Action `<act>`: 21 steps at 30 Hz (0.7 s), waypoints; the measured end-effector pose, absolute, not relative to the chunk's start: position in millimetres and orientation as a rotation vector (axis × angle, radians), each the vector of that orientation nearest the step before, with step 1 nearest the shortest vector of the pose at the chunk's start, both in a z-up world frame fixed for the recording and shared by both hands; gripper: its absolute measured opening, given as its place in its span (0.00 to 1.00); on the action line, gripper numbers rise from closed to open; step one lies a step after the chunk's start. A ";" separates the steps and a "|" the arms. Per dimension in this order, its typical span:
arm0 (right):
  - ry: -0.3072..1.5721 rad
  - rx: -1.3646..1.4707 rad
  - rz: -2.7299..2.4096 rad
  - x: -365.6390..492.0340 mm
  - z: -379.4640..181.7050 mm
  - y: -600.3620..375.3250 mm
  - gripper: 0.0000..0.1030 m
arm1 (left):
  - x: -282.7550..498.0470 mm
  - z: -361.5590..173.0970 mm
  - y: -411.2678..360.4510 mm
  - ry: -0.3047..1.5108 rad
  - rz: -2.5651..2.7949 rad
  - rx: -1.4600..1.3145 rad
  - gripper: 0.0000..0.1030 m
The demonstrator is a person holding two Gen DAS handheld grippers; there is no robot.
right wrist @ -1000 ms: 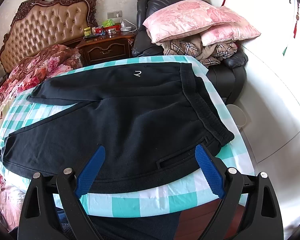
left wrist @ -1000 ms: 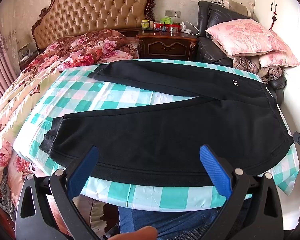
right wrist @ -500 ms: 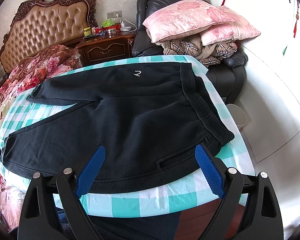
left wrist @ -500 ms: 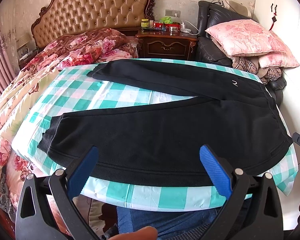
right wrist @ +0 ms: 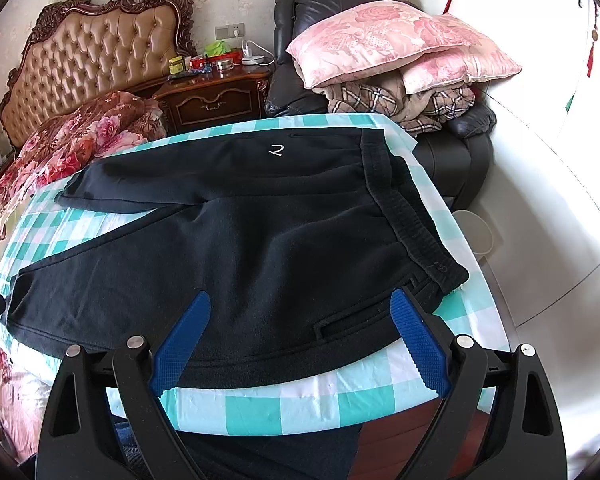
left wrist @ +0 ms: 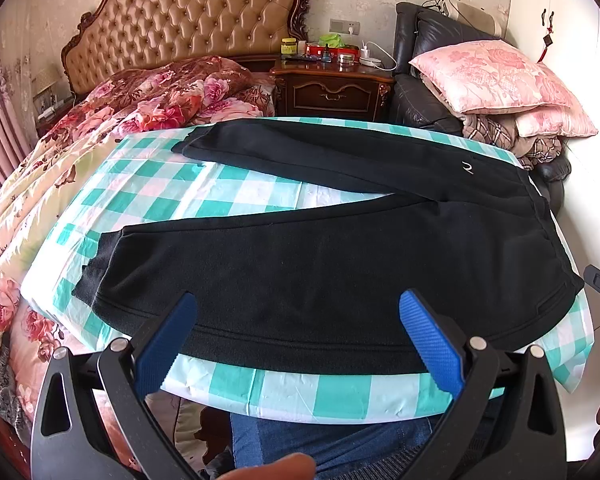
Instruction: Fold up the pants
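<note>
Black pants (left wrist: 340, 264) lie flat on a table covered by a teal and white checked cloth (left wrist: 204, 192), legs spread apart toward the left, waistband at the right. They also show in the right wrist view (right wrist: 252, 248), with a small white logo (right wrist: 276, 151) near the waistband (right wrist: 408, 216). My left gripper (left wrist: 300, 312) is open and empty, held just above the near leg's lower edge. My right gripper (right wrist: 300, 312) is open and empty above the near hip, by a pocket slit (right wrist: 352, 322).
A bed with a floral quilt (left wrist: 100, 120) and tufted headboard (left wrist: 196, 24) lies left of the table. A wooden nightstand (left wrist: 332, 88) with small items stands behind. A black armchair (right wrist: 452, 148) holds pink pillows (right wrist: 380, 48). A white wall (right wrist: 540, 240) is at the right.
The left wrist view has shifted slightly, the pants sitting a little higher in frame. The right gripper has not moved. Both stay open.
</note>
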State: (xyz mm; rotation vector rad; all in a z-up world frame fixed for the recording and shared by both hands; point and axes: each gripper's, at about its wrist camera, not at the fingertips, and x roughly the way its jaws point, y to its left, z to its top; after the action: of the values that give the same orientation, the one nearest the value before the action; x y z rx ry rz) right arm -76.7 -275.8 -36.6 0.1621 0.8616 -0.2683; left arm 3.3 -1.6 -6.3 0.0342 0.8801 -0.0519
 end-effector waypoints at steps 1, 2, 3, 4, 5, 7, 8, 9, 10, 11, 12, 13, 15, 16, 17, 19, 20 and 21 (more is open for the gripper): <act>0.862 0.161 -0.268 -77.2 -35.8 -275.7 0.86 | 3.4 -6.6 -2.6 0.881 -0.053 0.033 0.98; 0.861 0.162 -0.268 -77.1 -36.0 -275.7 0.86 | 3.2 -6.5 -2.4 0.880 -0.052 0.034 0.98; 0.861 0.163 -0.268 -77.0 -36.1 -275.8 0.86 | 3.1 -6.5 -1.6 0.879 -0.051 0.035 0.98; 0.861 0.164 -0.267 -76.7 -36.2 -275.8 0.86 | 3.1 -6.6 -2.1 0.880 -0.052 0.034 0.98; 0.861 0.164 -0.268 -76.8 -35.5 -275.7 0.86 | 3.1 -6.7 -2.6 0.880 -0.052 0.034 0.98; 0.860 0.164 -0.268 -77.1 -35.4 -275.6 0.86 | 3.3 -6.7 -3.1 0.880 -0.053 0.033 0.98; 0.860 0.164 -0.267 -76.7 -35.3 -275.7 0.86 | 3.3 -6.8 -3.4 0.881 -0.054 0.033 0.98; 0.860 0.163 -0.268 -76.3 -35.3 -275.6 0.86 | 3.2 -6.7 -3.1 0.880 -0.053 0.034 0.98; 0.861 0.163 -0.268 -76.8 -35.2 -275.8 0.86 | 3.3 -6.6 -2.7 0.880 -0.053 0.033 0.98; 0.861 0.165 -0.267 -76.9 -35.3 -275.9 0.86 | 3.3 -6.7 -3.3 0.880 -0.053 0.033 0.98; 0.862 0.165 -0.267 -76.5 -35.5 -275.9 0.86 | 3.3 -6.7 -2.7 0.880 -0.053 0.032 0.98; 0.861 0.164 -0.268 -76.9 -35.2 -275.5 0.86 | 3.3 -6.8 -3.6 0.881 -0.053 0.032 0.98; 0.862 0.164 -0.266 -76.5 -35.2 -275.5 0.86 | 3.3 -7.1 -3.8 0.880 -0.053 0.033 0.98; 0.862 0.165 -0.267 -76.8 -35.1 -275.5 0.86 | 3.2 -6.9 -3.1 0.880 -0.053 0.032 0.98; 0.862 0.165 -0.267 -76.7 -35.1 -275.5 0.86 | 3.3 -6.9 -2.8 0.880 -0.053 0.032 0.98; 0.861 0.164 -0.267 -77.0 -35.3 -275.3 0.86 | 3.1 -7.2 -3.7 0.881 -0.054 0.032 0.98; 0.862 0.164 -0.267 -77.0 -35.3 -275.3 0.86 | 3.2 -7.0 -2.7 0.881 -0.053 0.032 0.98; 0.862 0.165 -0.267 -76.7 -35.3 -275.4 0.86 | 3.2 -7.2 -3.6 0.882 -0.053 0.031 0.98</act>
State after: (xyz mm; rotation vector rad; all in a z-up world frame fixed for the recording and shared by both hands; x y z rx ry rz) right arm -76.7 -275.4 -35.3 0.1650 0.8620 -0.2669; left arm 3.2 -3.6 -7.2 0.0310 0.8818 -0.0529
